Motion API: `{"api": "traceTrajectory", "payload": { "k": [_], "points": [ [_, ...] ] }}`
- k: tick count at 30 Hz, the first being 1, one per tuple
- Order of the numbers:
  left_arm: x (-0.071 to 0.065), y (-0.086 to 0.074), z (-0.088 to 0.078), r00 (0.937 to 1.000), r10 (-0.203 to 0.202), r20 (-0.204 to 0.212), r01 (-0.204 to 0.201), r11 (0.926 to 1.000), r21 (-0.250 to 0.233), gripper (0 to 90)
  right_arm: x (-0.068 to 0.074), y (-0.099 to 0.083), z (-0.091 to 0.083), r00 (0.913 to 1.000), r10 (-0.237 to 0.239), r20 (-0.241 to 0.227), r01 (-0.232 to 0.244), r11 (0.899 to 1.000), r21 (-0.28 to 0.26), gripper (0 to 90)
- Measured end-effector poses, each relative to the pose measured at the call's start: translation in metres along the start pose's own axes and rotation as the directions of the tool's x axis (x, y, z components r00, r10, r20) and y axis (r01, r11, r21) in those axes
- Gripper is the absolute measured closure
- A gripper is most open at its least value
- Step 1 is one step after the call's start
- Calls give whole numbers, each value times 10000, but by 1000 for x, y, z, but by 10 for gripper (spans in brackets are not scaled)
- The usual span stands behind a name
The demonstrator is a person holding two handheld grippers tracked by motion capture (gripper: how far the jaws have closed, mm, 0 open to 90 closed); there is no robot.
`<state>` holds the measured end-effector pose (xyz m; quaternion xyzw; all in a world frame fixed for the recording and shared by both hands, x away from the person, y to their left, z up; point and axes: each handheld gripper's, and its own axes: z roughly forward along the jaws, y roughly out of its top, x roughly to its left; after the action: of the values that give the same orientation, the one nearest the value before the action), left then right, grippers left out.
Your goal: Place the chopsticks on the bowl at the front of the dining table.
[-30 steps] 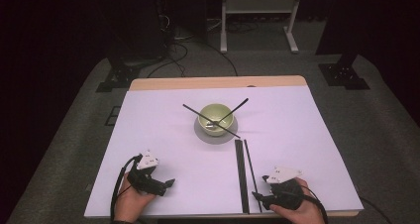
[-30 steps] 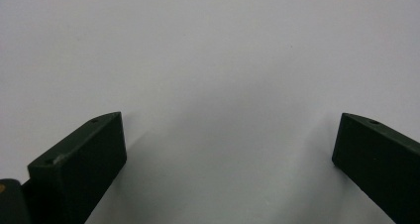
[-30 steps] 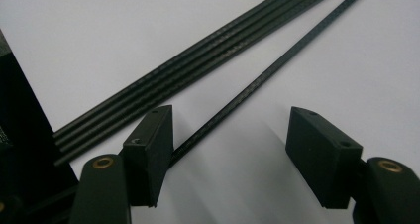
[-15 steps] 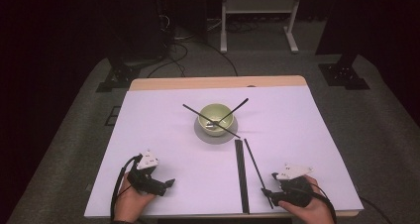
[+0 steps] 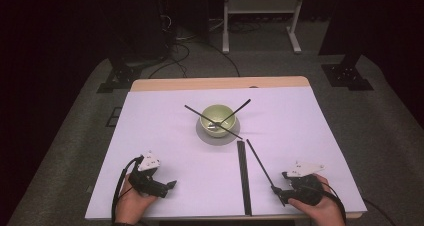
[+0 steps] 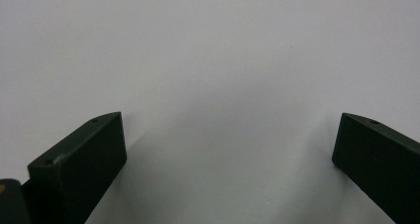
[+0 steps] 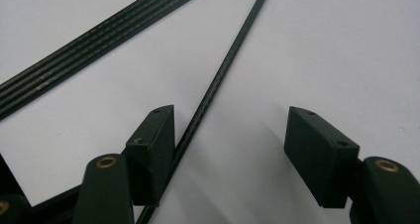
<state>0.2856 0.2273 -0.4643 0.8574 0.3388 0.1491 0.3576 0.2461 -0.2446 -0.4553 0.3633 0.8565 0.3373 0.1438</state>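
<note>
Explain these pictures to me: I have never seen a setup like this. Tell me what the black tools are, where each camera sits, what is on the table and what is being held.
No robot here: a person holds a hand-held two-jaw gripper in each hand. The high view looks down from above the person's side of the white table. The left gripper and the right gripper show near the bottom edge. The other two pictures come from small cameras riding on each gripper, looking along its own black jaws.

On the table stands a green bowl on a grey saucer, with two thin black sticks resting crossed in it. Nearer the person lie a flat black strip and a thin black rod.

Both grippers are open. The left one has bare table between its jaws. In the right gripper view the rod runs between the jaws, close by one of them, not yet pinched.
</note>
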Motion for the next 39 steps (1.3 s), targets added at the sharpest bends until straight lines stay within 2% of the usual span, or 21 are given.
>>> {"api": "traceTrajectory", "payload": {
  "k": [8,24,39],
  "points": [
    [0,0,0,10000,-1,1,1,10000,1,0,-15,-6,-5,9989,380,265,-380,9993,-27,365],
    [0,0,0,10000,6,-3,-6,10000,1,0,-39,-12,-12,9940,811,736,-810,9967,-45,389],
    [0,0,0,10000,0,0,0,10000,1,0,-56,-11,-12,9900,922,1065,-920,9957,-63,404]
  ]
}}
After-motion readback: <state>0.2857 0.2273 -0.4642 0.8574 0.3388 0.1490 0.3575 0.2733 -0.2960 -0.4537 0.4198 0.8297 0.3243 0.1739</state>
